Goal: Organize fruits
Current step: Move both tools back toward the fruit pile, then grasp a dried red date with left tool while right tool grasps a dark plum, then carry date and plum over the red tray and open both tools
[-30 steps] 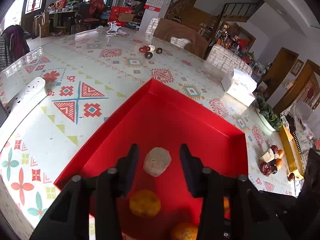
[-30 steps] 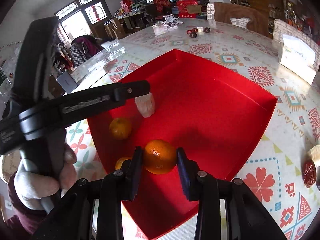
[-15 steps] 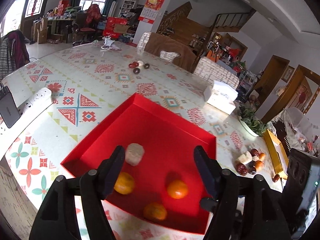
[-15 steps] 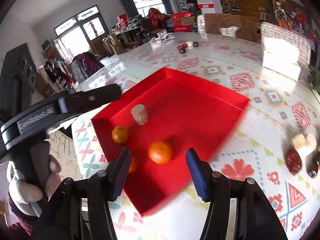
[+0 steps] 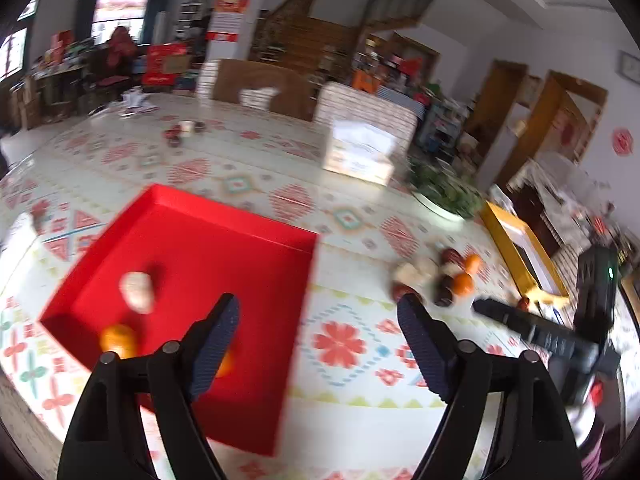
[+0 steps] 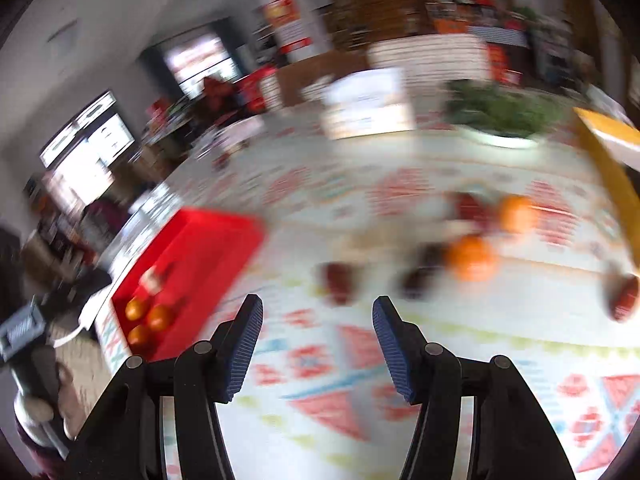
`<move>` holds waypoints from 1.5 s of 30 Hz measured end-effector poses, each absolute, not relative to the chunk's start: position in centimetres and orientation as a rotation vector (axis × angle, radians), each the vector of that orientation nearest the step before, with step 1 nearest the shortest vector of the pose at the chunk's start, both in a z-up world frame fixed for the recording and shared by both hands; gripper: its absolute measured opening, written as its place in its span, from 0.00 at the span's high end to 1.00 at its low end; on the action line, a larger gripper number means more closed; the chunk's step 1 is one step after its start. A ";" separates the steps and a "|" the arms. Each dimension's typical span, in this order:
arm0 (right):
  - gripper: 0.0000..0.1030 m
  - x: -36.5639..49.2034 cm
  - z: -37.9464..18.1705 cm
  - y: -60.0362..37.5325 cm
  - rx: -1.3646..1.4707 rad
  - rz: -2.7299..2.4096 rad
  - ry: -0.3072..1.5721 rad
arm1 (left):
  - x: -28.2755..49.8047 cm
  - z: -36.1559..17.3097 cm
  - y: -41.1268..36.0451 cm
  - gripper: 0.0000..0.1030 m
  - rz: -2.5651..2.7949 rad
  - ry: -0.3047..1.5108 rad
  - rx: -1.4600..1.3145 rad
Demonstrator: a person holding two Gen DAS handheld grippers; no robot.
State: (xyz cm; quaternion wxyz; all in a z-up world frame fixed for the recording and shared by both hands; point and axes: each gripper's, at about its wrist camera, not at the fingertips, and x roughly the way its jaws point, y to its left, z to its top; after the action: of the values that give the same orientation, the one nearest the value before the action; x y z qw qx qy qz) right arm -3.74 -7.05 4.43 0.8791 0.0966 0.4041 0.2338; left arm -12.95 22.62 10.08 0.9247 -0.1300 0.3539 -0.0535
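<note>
The red tray point(image 5: 208, 240) sits on the patterned table point(image 5: 344, 392) and serves as the landmark. In the left wrist view a pale lumpy piece point(image 5: 137, 291) lies inside it toward its left wall, with an orange point(image 5: 118, 340) in front of that near the tray's near-left rim. A second orange point(image 5: 224, 362) in the tray is mostly hidden behind the left finger of the left gripper point(image 5: 318, 344). That gripper hangs over the tray's right rim and the table beside it, its jaws opening wide with nothing between them.

Well to the right of the tray a loose cluster of fruit point(image 5: 440, 280) lies on the table: dark red pieces, two small oranges and pale chunks, too blurred to count. Right of the cluster the right gripper's black body point(image 5: 552, 336) enters, cut off by the frame edge.

The right wrist view is heavily smeared. The tray point(image 6: 200, 248) is at the left, with three oranges point(image 6: 148, 318) bunched at its near end. The right gripper point(image 6: 318, 344) hangs over bare table to the right of the tray, short of the cluster point(image 6: 460, 256), jaws about half open and empty. Farther right, a yellow tray point(image 6: 612, 168) is cut off.
</note>
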 end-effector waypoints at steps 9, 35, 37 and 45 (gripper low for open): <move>0.39 -0.5 2.2 -14.0 0.316 0.374 0.901 | -10.4 6.5 15.3 0.21 -0.228 0.839 -0.178; 0.71 1.9 0.6 -9.0 0.183 0.382 0.906 | -2.3 1.2 10.5 0.22 -0.226 0.936 -0.091; 0.71 1.9 0.8 -9.3 0.192 0.385 0.899 | -1.5 0.7 9.7 0.30 -0.226 0.937 -0.058; 0.71 2.0 0.7 -9.7 0.212 0.402 0.905 | -1.6 0.8 9.0 0.58 -0.217 0.910 -0.004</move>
State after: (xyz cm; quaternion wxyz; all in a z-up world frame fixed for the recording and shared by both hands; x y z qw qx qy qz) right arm 1.98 -9.71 0.68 0.8744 0.1018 0.4336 0.1926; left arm -1.64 9.01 0.83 0.8926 -0.0022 0.4386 -0.1044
